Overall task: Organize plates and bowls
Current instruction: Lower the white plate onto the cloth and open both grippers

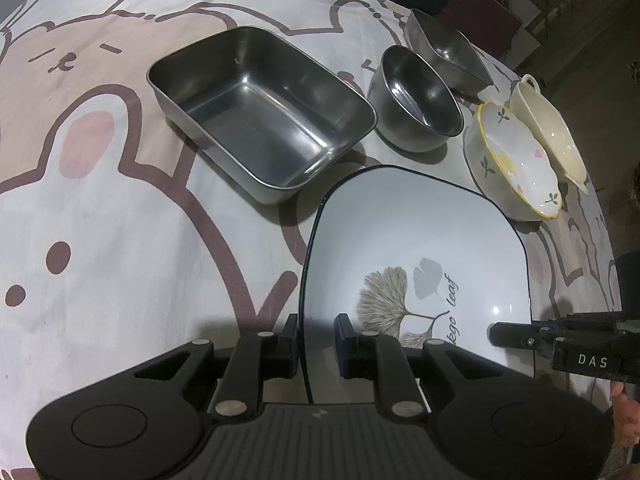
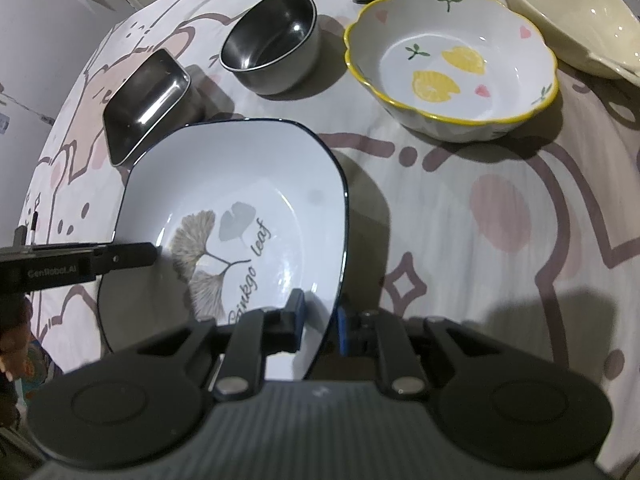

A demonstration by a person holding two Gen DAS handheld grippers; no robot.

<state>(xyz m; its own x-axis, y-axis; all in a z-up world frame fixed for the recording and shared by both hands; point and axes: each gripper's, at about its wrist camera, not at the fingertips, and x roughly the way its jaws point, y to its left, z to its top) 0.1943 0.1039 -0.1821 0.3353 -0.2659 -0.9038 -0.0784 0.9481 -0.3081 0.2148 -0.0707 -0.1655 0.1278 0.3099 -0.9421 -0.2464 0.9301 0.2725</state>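
Both claws straddle the plate's rim, jaws apart on either side of it: the left claw point(image 1: 316, 344) at one edge, the right claw point(image 2: 320, 326) at the opposite edge. The white ginkgo-leaf plate point(image 1: 416, 240) sits tilted over a desk point(image 1: 120, 240) covered in a cartoon bear cloth. Beyond stand a steel tray point(image 1: 260, 108), steel bowl point(image 1: 416, 100), lemon-patterned bowl point(image 2: 452, 64) and cream bowl point(image 2: 568, 16). Dim room behind.

White plate point(image 2: 240, 184), dark rim, grey ginkgo leaf print.
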